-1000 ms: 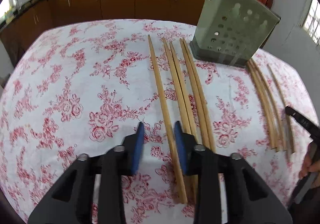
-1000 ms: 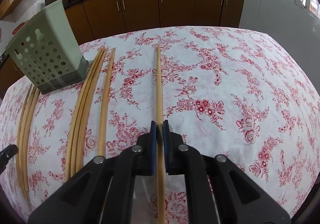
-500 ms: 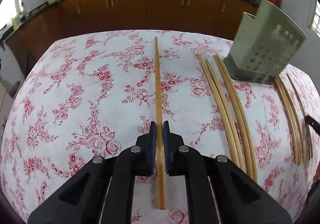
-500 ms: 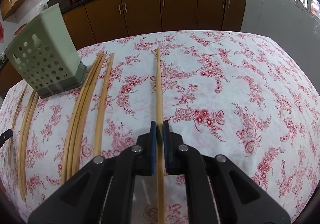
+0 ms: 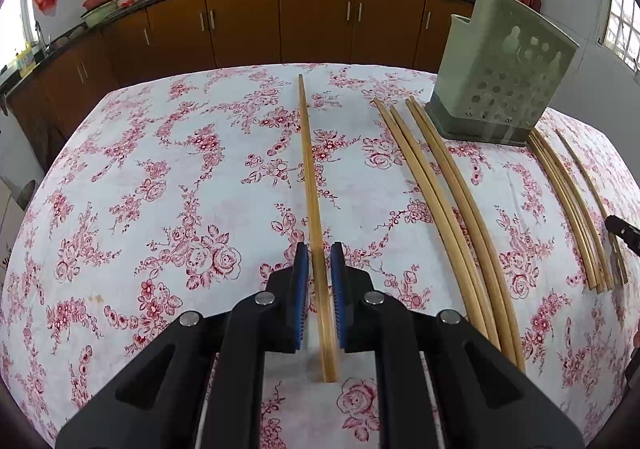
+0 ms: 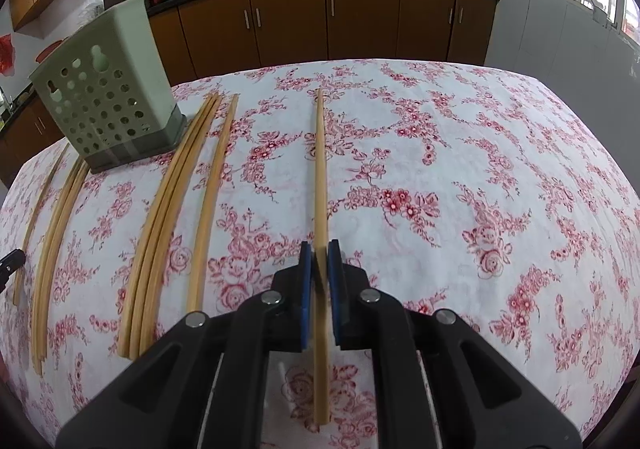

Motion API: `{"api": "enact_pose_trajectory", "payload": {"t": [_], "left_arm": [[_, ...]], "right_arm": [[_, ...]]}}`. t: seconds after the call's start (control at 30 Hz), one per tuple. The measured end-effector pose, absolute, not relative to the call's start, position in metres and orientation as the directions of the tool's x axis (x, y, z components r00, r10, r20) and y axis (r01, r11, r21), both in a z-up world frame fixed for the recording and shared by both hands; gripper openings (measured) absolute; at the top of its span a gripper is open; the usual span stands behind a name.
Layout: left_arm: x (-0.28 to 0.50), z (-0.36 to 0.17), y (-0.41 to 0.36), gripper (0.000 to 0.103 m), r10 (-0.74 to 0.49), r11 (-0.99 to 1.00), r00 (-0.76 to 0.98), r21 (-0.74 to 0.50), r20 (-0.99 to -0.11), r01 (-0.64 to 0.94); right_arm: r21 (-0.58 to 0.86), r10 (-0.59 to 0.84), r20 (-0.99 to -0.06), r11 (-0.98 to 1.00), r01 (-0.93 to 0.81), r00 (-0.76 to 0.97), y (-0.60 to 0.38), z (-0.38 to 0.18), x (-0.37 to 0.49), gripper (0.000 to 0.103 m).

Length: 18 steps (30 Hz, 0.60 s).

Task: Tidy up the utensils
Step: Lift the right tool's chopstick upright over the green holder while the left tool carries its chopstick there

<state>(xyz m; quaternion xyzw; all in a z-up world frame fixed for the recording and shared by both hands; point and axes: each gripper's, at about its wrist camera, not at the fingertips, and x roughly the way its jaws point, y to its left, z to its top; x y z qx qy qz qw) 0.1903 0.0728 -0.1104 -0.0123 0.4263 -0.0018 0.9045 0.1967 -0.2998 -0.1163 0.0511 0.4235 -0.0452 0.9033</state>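
Observation:
A single wooden chopstick [image 5: 310,177] runs between the blue pads of my left gripper [image 5: 319,249]. Its jaws are opening, and a thin gap shows on each side of the stick. More chopsticks [image 5: 448,209] lie in a group to its right, and another bundle [image 5: 568,209] lies beyond the green perforated utensil holder [image 5: 500,73]. My right gripper [image 6: 319,247] is shut on another chopstick [image 6: 320,169], which points away across the cloth. The holder [image 6: 104,89] stands upright at the far left of the right wrist view, with chopsticks [image 6: 172,217] beside it.
The table [image 5: 160,189] wears a white cloth with red flowers. Brown kitchen cabinets [image 5: 312,25] stand behind it, with woks on the counter. A black tip of the other gripper shows at the right edge [image 5: 622,233] of the left wrist view.
My left gripper shut on one chopstick and carried it left, away from the group. Its pads have now eased off the stick slightly. The right gripper has kept its grip and barely moved.

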Motion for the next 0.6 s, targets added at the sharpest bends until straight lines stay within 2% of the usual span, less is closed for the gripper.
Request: {"api": "enact_pose_trajectory", "payload": {"t": [0.43, 0.6], "left_arm": [[0.179, -0.111, 0.074, 0.013, 0.005, 1.000, 0.634, -0.004, -0.773, -0.013], [0.176, -0.111, 0.072, 0.007, 0.017, 1.000, 0.627, 0.012, -0.779, -0.012]], "right_arm": [[0.067, -0.023, -0.766, 0.991, 0.116, 0.642, -0.300, -0.117, 0.182, 0.009], [0.079, -0.010, -0.753, 0.991, 0.105, 0.658, -0.302, -0.109, 0.173, 0.008]]}}
